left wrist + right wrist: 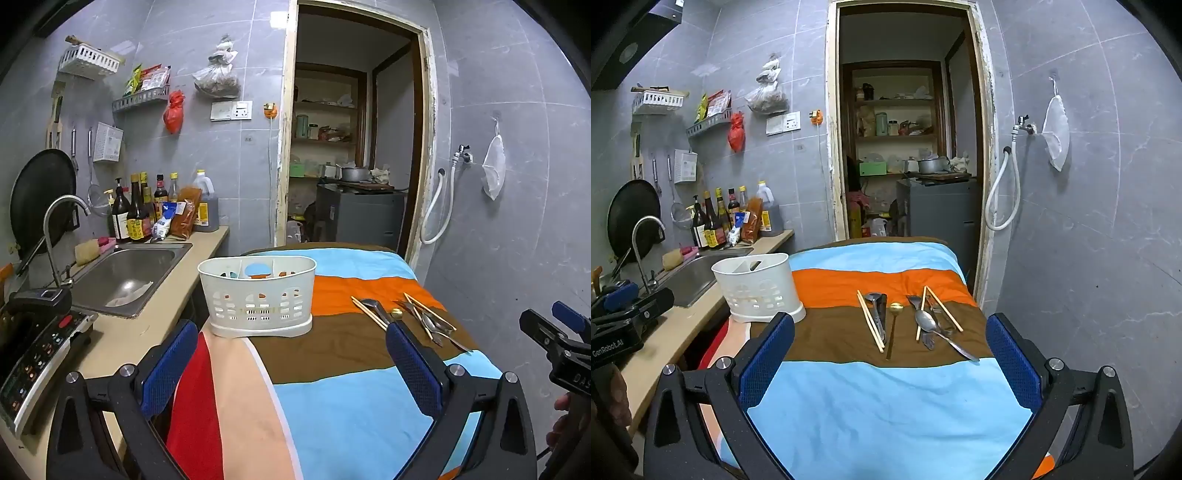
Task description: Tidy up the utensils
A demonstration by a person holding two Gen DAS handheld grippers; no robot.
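Observation:
A white slotted utensil basket (pixel 258 295) (pixel 757 288) stands at the left edge of the table, which is covered by a striped cloth (pixel 879 406). Utensils lie on the cloth's brown stripe: a pair of chopsticks (pixel 870 322) beside a dark spoon (pixel 876 310), a gold spoon (pixel 894 323), then a silver spoon (pixel 927 322), forks and a second pair of chopsticks (pixel 943 308). The same pile (pixel 424 319) shows in the left wrist view. My left gripper (pixel 291 365) is open just short of the basket, nothing between its blue pads. My right gripper (pixel 890 362) is open, short of the utensils.
A counter with a steel sink (pixel 125 273), a tap (pixel 62 229), sauce bottles (pixel 140 210) and an appliance with buttons (pixel 33 358) runs along the left. An open doorway (pixel 908 147) lies behind the table. A grey tiled wall with a hose (pixel 1004 184) is at the right.

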